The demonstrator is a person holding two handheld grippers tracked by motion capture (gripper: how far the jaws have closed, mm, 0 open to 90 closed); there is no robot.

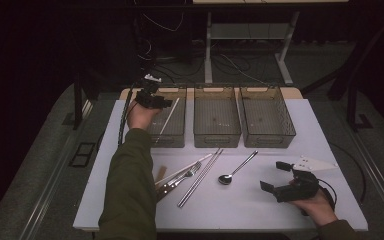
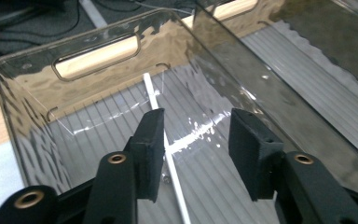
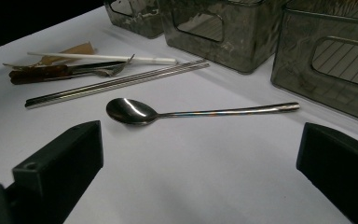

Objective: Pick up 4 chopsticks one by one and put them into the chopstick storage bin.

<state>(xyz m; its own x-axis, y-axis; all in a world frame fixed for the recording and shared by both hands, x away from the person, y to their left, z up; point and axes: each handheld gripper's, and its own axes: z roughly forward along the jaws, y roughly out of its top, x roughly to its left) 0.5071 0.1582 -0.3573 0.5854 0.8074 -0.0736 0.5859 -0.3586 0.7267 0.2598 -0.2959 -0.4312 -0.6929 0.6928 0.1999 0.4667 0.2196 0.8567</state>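
My left gripper (image 1: pixel 164 101) hangs over the left smoky plastic bin (image 1: pixel 180 141), held by a hand in an olive sleeve. In the left gripper view its jaws (image 2: pixel 196 135) stand apart, pointing down into that bin (image 2: pixel 98 79). A thin white stick (image 2: pixel 154 95) lies on the bin's ribbed floor and runs close by the left jaw's inner face; neither pad presses on it. The same stick (image 1: pixel 170 116) lies slanted in the bin. My right gripper (image 1: pixel 274 175) rests at the table's front right, jaws wide open (image 3: pixel 200 137), facing a metal spoon (image 3: pixel 130 111).
Two more bins, middle (image 1: pixel 216 135) and right (image 1: pixel 267 137), stand in a row at the back. On the white table lie the spoon (image 1: pixel 235 171), metal chopsticks (image 1: pixel 200 177), a fork (image 1: pixel 182 177) and another white stick (image 3: pixel 102 57) beside a brown wrapper.
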